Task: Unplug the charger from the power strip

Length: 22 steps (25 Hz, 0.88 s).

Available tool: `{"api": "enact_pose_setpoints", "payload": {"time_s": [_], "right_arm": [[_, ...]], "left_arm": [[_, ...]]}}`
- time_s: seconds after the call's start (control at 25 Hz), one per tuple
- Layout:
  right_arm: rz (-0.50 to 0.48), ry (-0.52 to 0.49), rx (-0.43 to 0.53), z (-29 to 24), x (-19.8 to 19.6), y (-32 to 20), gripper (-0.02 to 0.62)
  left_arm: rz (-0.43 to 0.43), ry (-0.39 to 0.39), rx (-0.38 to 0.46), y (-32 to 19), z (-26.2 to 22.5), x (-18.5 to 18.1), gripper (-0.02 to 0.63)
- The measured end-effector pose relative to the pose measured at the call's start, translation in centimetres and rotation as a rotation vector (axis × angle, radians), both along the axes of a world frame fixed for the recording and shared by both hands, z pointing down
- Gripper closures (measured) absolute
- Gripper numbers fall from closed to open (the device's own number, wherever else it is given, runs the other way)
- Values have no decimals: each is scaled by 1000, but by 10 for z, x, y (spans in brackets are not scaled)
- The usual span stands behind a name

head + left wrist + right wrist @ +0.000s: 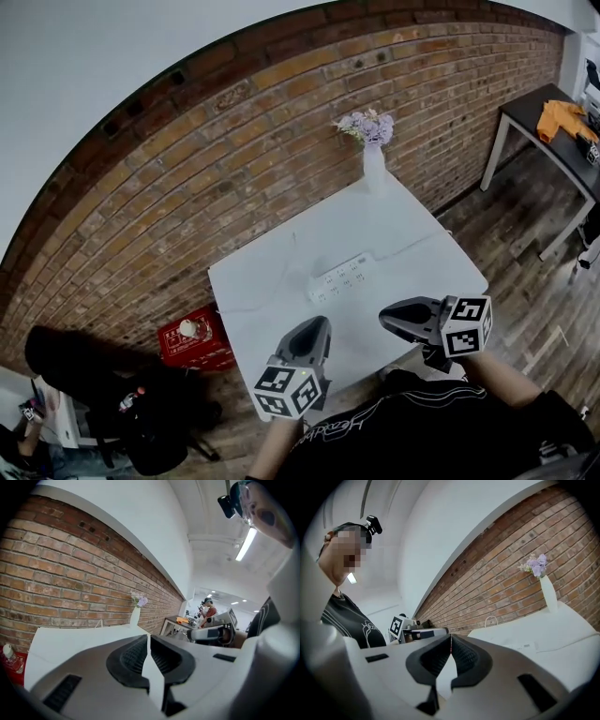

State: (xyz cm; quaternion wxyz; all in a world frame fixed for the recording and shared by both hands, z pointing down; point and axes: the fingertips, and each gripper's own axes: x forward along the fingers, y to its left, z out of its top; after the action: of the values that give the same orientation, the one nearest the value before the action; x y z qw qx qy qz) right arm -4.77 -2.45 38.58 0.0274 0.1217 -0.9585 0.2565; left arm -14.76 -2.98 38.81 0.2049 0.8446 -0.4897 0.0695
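Power strip [343,277] lies flat mid-table on the white table [272,281], white cord [405,247] running off to the right. Left gripper [319,330] and right gripper [386,319] hover over the near edge, well short of the strip — both with jaws pressed together, nothing between them. Flower vase [374,167] stands at the far corner.

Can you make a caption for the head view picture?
Both shut, the left gripper and right gripper hover by a white table with a power strip and flower vase.
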Motion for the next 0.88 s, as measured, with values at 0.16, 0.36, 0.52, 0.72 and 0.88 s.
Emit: {"api": "enact_pose_setpoints", "payload": {"time_s": [0.16,0.36,0.52,0.72,0.88], "right_arm": [[-69,-4,-5,5,-1,-45,598],[-161,25,-8,25,4,-90,598],[-216,56,14,41,9,-118,597],[-245,108,54,60,5,-146,597],[-255,159,81,79,-6,-160,597]], "left_arm": [[-106,-7,-25,-31,5,-9,601],[-234,-39,-65,-61,22,-15,600],[-341,-24,-95,-70,35,-24,600],[-428,-41,-119,-73,53,-37,591],[-444,-32,-152,-77,68,-45,546]]}}
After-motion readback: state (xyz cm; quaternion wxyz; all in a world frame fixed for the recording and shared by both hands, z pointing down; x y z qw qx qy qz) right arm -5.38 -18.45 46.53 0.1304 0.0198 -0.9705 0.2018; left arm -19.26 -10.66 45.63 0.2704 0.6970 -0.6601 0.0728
